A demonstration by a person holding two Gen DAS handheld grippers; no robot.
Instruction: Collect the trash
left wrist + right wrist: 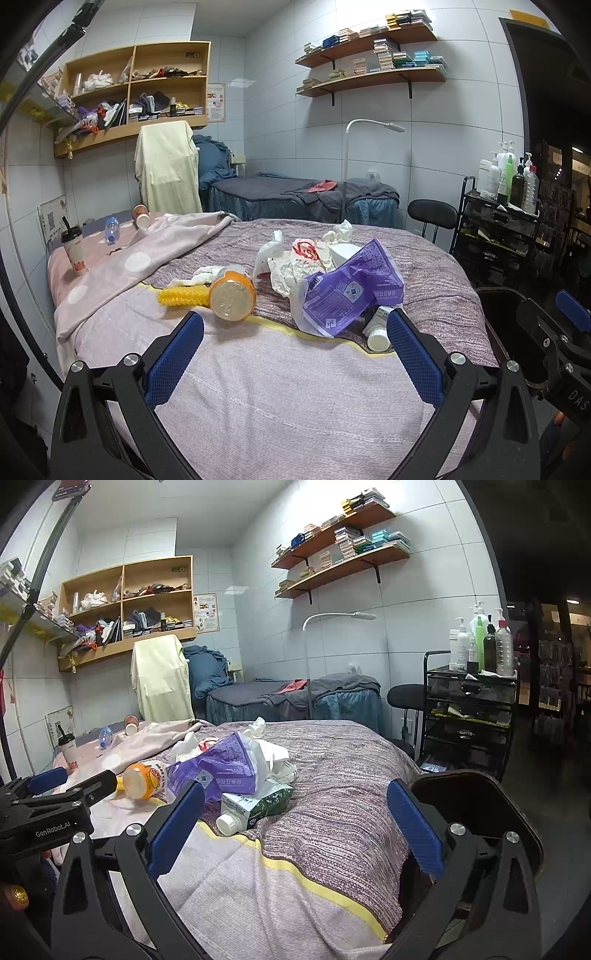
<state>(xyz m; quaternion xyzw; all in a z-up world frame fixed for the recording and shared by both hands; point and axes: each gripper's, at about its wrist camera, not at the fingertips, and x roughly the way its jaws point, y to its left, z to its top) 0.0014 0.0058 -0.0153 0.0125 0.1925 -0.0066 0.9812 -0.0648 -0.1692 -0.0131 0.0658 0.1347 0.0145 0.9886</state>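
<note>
Trash lies heaped on the bed: a purple plastic wrapper (347, 291) (221, 766), crumpled white paper with red print (303, 258), an orange bottle (232, 295) (142, 777) on its side, a yellow spiky roller (183, 295) and a green-white carton with a white cap (255, 803) (377, 332). My left gripper (295, 343) hovers open just short of the pile, empty. My right gripper (295, 819) is open and empty too, the carton just ahead of its left finger. A dark bin (476, 808) (498, 314) stands at the bed's right edge.
At the bed's far left a cup with a straw (74, 247), a clear bottle (110, 229) and a tipped cup (141, 216) lie near a pink dotted blanket (140, 258). A black trolley with bottles (472, 709), a stool (406, 698) and a floor lamp (308, 664) stand beyond.
</note>
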